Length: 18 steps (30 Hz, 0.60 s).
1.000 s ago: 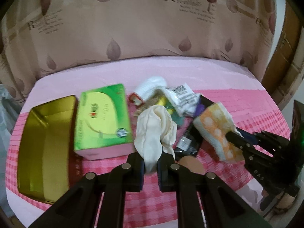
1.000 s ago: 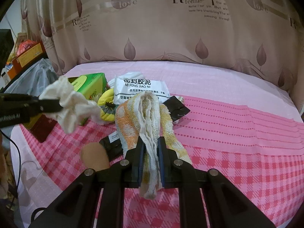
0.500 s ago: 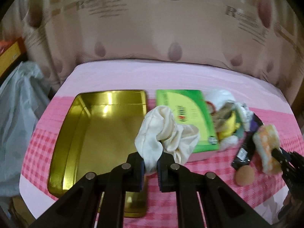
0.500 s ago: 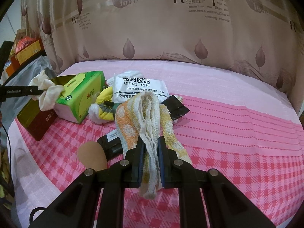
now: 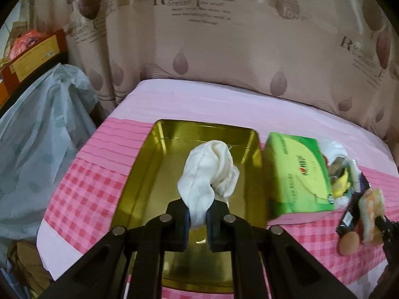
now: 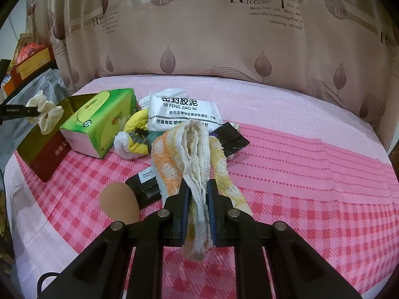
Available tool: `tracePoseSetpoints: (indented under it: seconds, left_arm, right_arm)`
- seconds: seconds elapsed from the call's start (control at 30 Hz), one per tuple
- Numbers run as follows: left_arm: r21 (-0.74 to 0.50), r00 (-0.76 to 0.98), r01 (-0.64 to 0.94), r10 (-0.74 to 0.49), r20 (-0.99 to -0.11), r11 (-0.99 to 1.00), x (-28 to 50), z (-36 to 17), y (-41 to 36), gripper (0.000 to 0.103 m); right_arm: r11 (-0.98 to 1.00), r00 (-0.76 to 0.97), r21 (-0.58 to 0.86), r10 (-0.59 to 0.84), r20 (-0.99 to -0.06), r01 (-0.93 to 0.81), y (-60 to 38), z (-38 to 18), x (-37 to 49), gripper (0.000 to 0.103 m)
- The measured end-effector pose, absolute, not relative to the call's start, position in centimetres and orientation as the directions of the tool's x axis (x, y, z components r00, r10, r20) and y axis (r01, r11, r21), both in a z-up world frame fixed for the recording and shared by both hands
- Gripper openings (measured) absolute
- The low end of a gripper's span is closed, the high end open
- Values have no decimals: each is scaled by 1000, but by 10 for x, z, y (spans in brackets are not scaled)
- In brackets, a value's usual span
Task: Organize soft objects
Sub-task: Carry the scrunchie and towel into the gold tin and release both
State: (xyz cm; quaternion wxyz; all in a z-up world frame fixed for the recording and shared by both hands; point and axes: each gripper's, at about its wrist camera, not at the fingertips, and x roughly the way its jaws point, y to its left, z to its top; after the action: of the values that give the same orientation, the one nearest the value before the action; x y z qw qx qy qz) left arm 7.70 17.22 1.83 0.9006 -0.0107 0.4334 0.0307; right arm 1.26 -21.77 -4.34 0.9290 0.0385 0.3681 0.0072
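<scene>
The curtain (image 6: 224,37) behind prints "love" and "Romantic feelings" in brown among leaf motifs. Below it the surface (image 6: 311,174) wears a pink checked and striped cloth. At its left end lies an open gold tin (image 5: 154,174), whose dark red outer side carries gold characters too small to read. Beside the tin stands a green tissue box (image 6: 99,122) with a red-and-yellow logo, then a white pouch (image 6: 183,112) reading "MI FENG JIAO NI" under bold Chinese characters.

The left gripper (image 5: 198,214) points steeply down over the tin, clenched on a cream cloth (image 5: 209,172) that hangs above the tin's floor. The right gripper (image 6: 197,199) angles down over the surface, clamped on a folded orange-and-yellow towel (image 6: 192,154). A tan egg-shaped sponge (image 6: 119,201) rests near it.
</scene>
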Motion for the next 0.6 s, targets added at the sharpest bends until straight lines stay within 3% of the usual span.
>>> tracePoseSetpoints:
  seconds: [0.37,0.57,0.6]
  left_arm:
    - [52,569,-135,120,-814,989,85,-16,198,10]
    - [62,543,-140,129,-830,988,86,-27,202,13]
    - [64,541,-139,130,-831,988,86,-27,202,17]
  right_arm:
    - [998,732,58,25,-680,20,-210,-34,13,12]
    - [1000,736,27,10,-677,12,-199,-24,16,12]
    - [1000,737,23,10,-676,8,-197,-22,17,12]
